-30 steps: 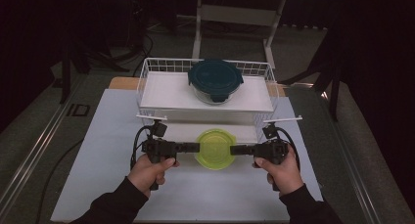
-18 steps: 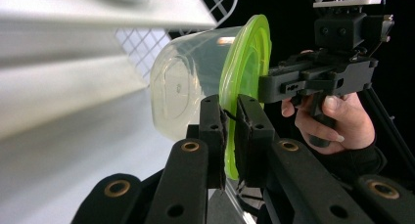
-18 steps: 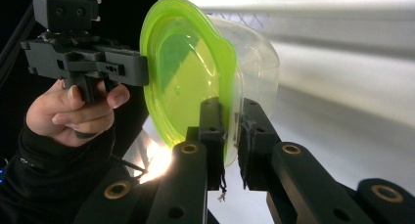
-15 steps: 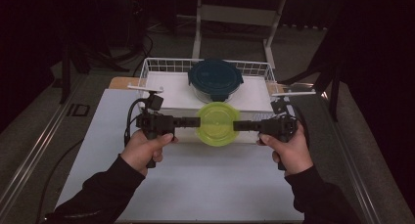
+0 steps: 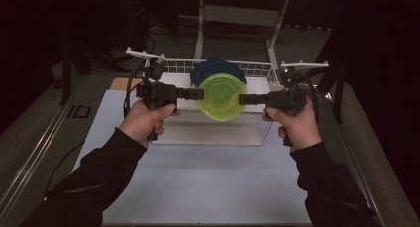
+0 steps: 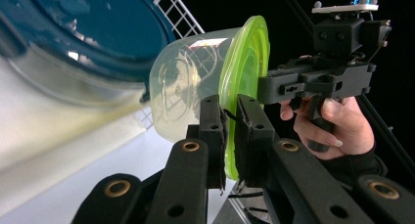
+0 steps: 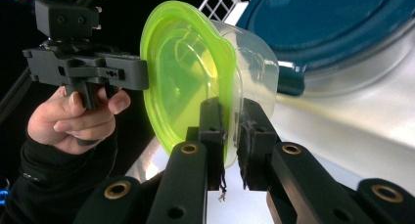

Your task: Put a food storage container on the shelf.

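Two grippers held one small clear container with a lime-green lid (image 5: pixel 221 96) between them, above the white bench (image 5: pixel 198 187). The left gripper (image 5: pixel 198 93) was clamped on the rim of the lid at one side, and the right gripper (image 5: pixel 242 98) was clamped on the rim at the opposite side, so the container hung in the air between the two pairs of jaws. In the left gripper view, the green rim sat pinched between the two black pads (image 6: pixel 214 131), with the clear body (image 6: pixel 183 92) on the left of the jaws and the right gripper (image 6: pixel 264 89) just beyond the lid. In the right gripper view, the rim was pressed in the same way between the pads (image 7: pixel 211 131), with the green lid (image 7: pixel 181 82) on the left of the jaws, the clear body on their right, and the left gripper (image 7: pixel 144 73) beyond it. The container was turned on its side, its lid facing toward the person. Behind both grippers stood a white wire basket (image 5: pixel 262 71), and in it lay a larger container with a dark blue lid (image 5: pixel 200 71), close behind the held container but apart from it.
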Tool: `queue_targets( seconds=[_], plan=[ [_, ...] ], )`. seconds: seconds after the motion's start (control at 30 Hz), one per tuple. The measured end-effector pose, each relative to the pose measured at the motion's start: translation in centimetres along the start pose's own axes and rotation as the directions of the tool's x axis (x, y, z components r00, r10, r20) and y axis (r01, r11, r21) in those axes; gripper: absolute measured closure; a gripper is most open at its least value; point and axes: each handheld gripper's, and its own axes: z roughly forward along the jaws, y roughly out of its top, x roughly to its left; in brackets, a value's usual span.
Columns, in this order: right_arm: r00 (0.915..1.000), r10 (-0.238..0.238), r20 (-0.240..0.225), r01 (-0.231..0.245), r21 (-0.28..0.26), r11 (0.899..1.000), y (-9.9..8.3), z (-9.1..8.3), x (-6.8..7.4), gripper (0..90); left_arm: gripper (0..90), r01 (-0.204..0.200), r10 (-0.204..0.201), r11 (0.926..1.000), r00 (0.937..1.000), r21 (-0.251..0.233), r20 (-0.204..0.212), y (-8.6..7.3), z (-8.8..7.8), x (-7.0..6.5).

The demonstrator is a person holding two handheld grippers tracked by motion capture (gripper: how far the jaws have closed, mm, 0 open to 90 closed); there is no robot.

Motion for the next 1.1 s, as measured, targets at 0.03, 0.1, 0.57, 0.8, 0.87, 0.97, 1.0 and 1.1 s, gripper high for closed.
queue_targets(
  seconds=[0.03,0.1,0.57,0.8,0.87,0.97,1.0,1.1],
  plan=[
    [1.0000,-0.003,0.009,0.003,0.000,1.000,0.4,0.0,0.0,81.7,82.3,0.007,-0.007,1.0000,1.0000,-0.002,0.002,0.4,0.1,0.1],
    [0.9998,-0.001,0.018,0.001,-0.006,1.000,1.0,0.0,-0.1,81.7,82.3,-0.006,0.006,1.0000,1.0000,-0.001,-0.006,1.2,0.3,0.2],
    [0.9960,0.046,0.077,-0.044,-0.027,0.999,4.8,1.0,-1.5,81.6,82.0,0.031,-0.031,0.9995,0.9990,-0.006,-0.031,5.2,1.7,2.6],
    [0.9940,0.061,0.091,-0.059,-0.028,0.998,6.1,1.5,-2.1,81.6,81.7,0.057,-0.057,0.9983,0.9977,-0.015,-0.038,6.2,2.0,3.4],
    [0.9942,0.076,0.076,-0.075,-0.015,0.997,6.4,1.6,-2.3,81.5,81.5,0.059,-0.059,0.9982,0.9977,-0.010,-0.034,6.5,2.1,3.6],
    [0.9938,0.080,0.077,-0.079,-0.009,0.997,6.9,1.9,-2.6,81.3,80.9,0.064,-0.066,0.9975,0.9960,-0.029,-0.060,6.7,2.2,3.7],
    [0.9933,0.081,0.082,-0.081,-0.010,0.997,7.1,2.0,-2.6,81.2,80.3,0.070,-0.072,0.9969,0.9949,-0.037,-0.071,6.8,2.2,3.8],
    [0.9911,0.114,0.068,-0.114,-0.013,0.993,7.5,2.2,-3.0,81.1,79.7,0.099,-0.102,0.9938,0.9925,-0.052,-0.067,7.1,2.4,4.1]
  ],
)
